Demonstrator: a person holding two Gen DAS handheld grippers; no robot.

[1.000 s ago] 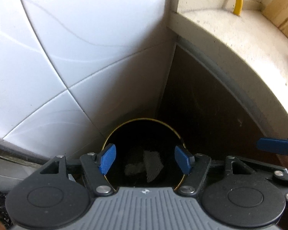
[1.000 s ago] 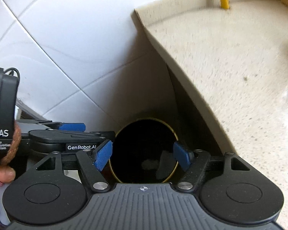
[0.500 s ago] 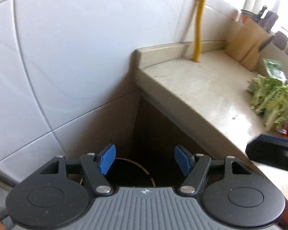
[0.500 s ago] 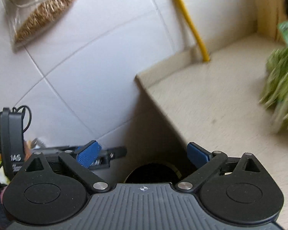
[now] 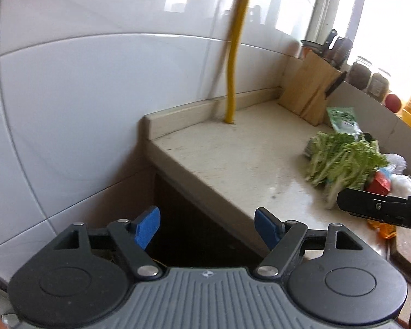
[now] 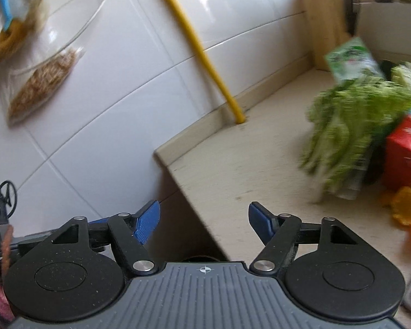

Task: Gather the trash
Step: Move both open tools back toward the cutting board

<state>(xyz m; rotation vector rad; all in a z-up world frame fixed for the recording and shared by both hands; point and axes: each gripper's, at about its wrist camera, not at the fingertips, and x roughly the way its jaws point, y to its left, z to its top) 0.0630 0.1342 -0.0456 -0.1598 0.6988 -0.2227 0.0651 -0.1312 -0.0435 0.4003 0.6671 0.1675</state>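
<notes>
On the counter [image 5: 233, 159], greens [image 5: 342, 161] beside knife block [image 5: 312, 93].

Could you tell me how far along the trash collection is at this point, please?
Done: I cannot tell; no bin shows. In hand: nothing, as the left claw and the right claw are both open and empty. Left: orange peel and a red carton lie on the counter beside the leafy greens.
</notes>
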